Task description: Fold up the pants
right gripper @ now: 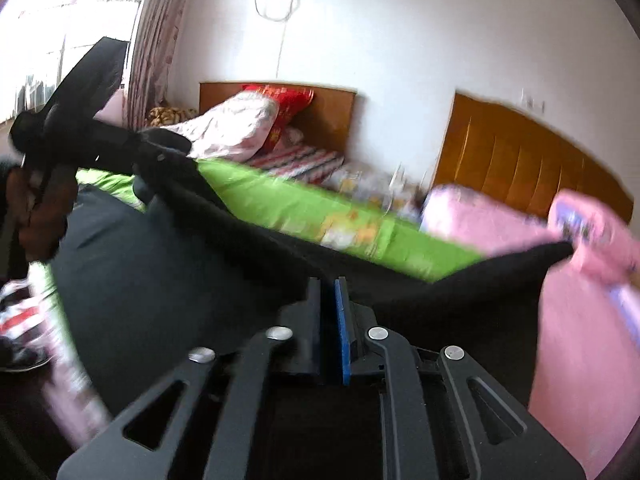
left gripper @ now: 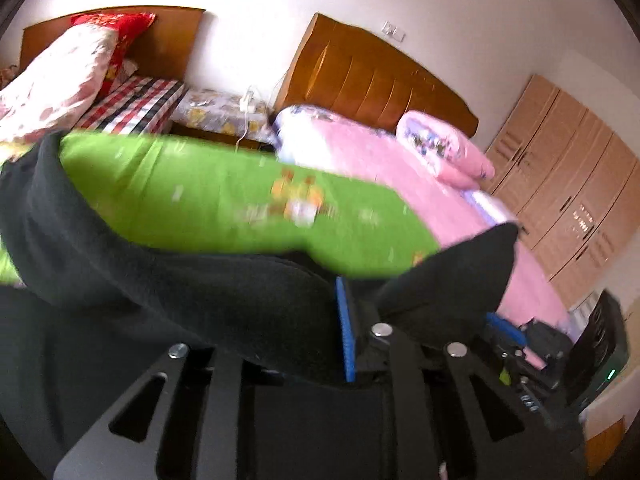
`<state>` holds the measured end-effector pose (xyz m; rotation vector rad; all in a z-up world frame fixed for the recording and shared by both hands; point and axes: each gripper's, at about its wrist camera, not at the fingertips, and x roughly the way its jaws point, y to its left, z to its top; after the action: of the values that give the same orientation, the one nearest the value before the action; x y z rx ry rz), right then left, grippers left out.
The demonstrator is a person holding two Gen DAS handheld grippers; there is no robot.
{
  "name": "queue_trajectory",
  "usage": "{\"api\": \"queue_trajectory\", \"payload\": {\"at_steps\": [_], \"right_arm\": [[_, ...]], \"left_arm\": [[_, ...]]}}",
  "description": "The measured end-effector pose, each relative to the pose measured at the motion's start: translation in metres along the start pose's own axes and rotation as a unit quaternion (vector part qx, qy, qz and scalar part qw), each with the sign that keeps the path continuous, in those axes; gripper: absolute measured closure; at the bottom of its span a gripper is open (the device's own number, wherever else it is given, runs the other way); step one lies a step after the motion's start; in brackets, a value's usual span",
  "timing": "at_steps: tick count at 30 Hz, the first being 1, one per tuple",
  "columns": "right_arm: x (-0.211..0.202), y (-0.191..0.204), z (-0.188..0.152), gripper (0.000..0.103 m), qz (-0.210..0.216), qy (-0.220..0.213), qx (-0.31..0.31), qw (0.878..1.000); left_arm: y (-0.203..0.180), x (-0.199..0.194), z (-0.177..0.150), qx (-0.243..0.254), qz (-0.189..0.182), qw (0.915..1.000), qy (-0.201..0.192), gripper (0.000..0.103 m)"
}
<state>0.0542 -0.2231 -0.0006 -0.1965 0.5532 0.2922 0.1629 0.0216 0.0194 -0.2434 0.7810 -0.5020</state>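
Observation:
The pants [left gripper: 168,280] are dark, almost black fabric, held up above a bed. My left gripper [left gripper: 344,292] is shut on an edge of the pants, with the cloth draped over its fingers and one blue pad [left gripper: 347,336] showing. My right gripper [right gripper: 332,292] is shut on another edge of the pants [right gripper: 160,272], its jaws pressed together on the cloth. In the right wrist view the left gripper [right gripper: 160,152] shows at upper left, holding the stretched top edge. The fabric hangs between the two grippers. Both views are motion-blurred.
A green sheet [left gripper: 224,200] and a pink quilt [left gripper: 420,184] cover the near bed under the pants. Behind are wooden headboards [left gripper: 376,76], pillows [left gripper: 60,80], a second bed and a nightstand [left gripper: 220,112]. A wardrobe [left gripper: 568,184] stands at right. A window with curtain [right gripper: 152,40] is at left.

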Motion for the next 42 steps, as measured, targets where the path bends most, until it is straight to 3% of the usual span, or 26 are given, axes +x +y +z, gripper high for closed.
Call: {"api": "queue_trajectory", "payload": {"at_steps": [2, 3, 4, 5, 6, 7, 8, 9, 11, 14, 17, 21, 25, 30, 32, 36, 37, 39, 40, 41, 42], "right_arm": [[-0.009, 0.004, -0.036, 0.074, 0.005, 0.02, 0.028, 0.999], [-0.013, 0.003, -0.05, 0.073, 0.002, 0.031, 0.049, 0.998], [-0.019, -0.001, -0.064, 0.062, 0.003, 0.041, 0.082, 0.996], [-0.026, -0.005, -0.074, 0.035, 0.009, 0.038, 0.112, 0.993], [-0.035, -0.009, -0.084, 0.02, 0.01, 0.028, 0.142, 0.989], [-0.046, -0.02, -0.094, 0.005, 0.017, 0.008, 0.177, 0.984], [-0.052, -0.031, -0.101, 0.005, 0.018, -0.004, 0.207, 0.978], [-0.055, -0.037, -0.104, 0.006, 0.015, -0.01, 0.225, 0.974], [-0.059, -0.059, -0.112, 0.02, 0.006, -0.029, 0.271, 0.962], [-0.064, -0.085, -0.123, 0.026, -0.01, -0.041, 0.343, 0.938], [-0.059, -0.1, -0.128, 0.03, 0.003, -0.04, 0.398, 0.916], [-0.044, -0.112, -0.12, 0.031, 0.005, -0.048, 0.422, 0.905], [-0.017, -0.13, -0.118, 0.03, -0.017, 0.019, 0.458, 0.889], [-0.021, -0.136, -0.114, 0.03, -0.028, -0.006, 0.5, 0.866], [-0.021, -0.142, -0.112, 0.035, -0.036, -0.027, 0.514, 0.856], [0.0, -0.143, -0.118, 0.035, -0.013, -0.007, 0.526, 0.85], [-0.002, -0.138, -0.117, 0.035, -0.017, -0.01, 0.516, 0.856], [-0.004, -0.137, -0.113, 0.045, -0.027, -0.017, 0.498, 0.866], [0.0, -0.144, -0.111, 0.062, -0.027, -0.024, 0.496, 0.867], [-0.003, -0.145, -0.109, 0.071, -0.027, -0.035, 0.492, 0.87], [-0.003, -0.146, -0.108, 0.073, -0.028, -0.039, 0.488, 0.871]], "left_arm": [[0.014, 0.012, -0.04, -0.012, -0.002, 0.9991, 0.042, 0.053], [0.027, 0.019, -0.058, -0.035, -0.005, 0.9976, 0.06, 0.047], [0.033, 0.018, -0.067, -0.047, -0.006, 0.9969, 0.063, 0.039], [0.04, 0.017, -0.074, -0.054, -0.009, 0.9964, 0.065, 0.037], [0.044, 0.014, -0.079, -0.054, -0.018, 0.9965, 0.06, 0.036], [0.048, 0.007, -0.081, -0.052, -0.026, 0.997, 0.051, 0.025], [0.052, 0.001, -0.08, -0.053, -0.026, 0.9974, 0.041, 0.015], [0.055, -0.002, -0.08, -0.057, -0.026, 0.9976, 0.032, 0.013], [0.068, -0.008, -0.078, -0.075, -0.027, 0.9966, 0.022, 0.013], [0.083, -0.013, -0.075, -0.109, -0.05, 0.9927, 0.009, 0.013], [0.088, -0.021, -0.071, -0.116, -0.047, 0.9921, -0.003, 0.012], [0.102, -0.025, -0.07, -0.132, -0.034, 0.9906, -0.011, 0.011], [0.108, -0.031, -0.072, -0.145, -0.033, 0.9888, -0.013, 0.011], [0.105, -0.036, -0.078, -0.13, -0.023, 0.9912, -0.015, 0.007], [0.105, -0.036, -0.078, -0.129, -0.023, 0.9913, -0.013, 0.007], [0.109, -0.042, -0.078, -0.131, -0.02, 0.9911, -0.019, 0.006], [0.112, -0.043, -0.078, -0.134, -0.016, 0.9906, -0.02, 0.006], [0.119, -0.042, -0.076, -0.145, -0.015, 0.9891, -0.016, 0.006], [0.122, -0.041, -0.074, -0.154, -0.018, 0.9879, -0.01, 0.006], [0.123, -0.04, -0.071, -0.158, -0.022, 0.9872, -0.006, 0.006], [0.122, -0.038, -0.067, -0.16, -0.027, 0.9868, -0.003, 0.006]]}}
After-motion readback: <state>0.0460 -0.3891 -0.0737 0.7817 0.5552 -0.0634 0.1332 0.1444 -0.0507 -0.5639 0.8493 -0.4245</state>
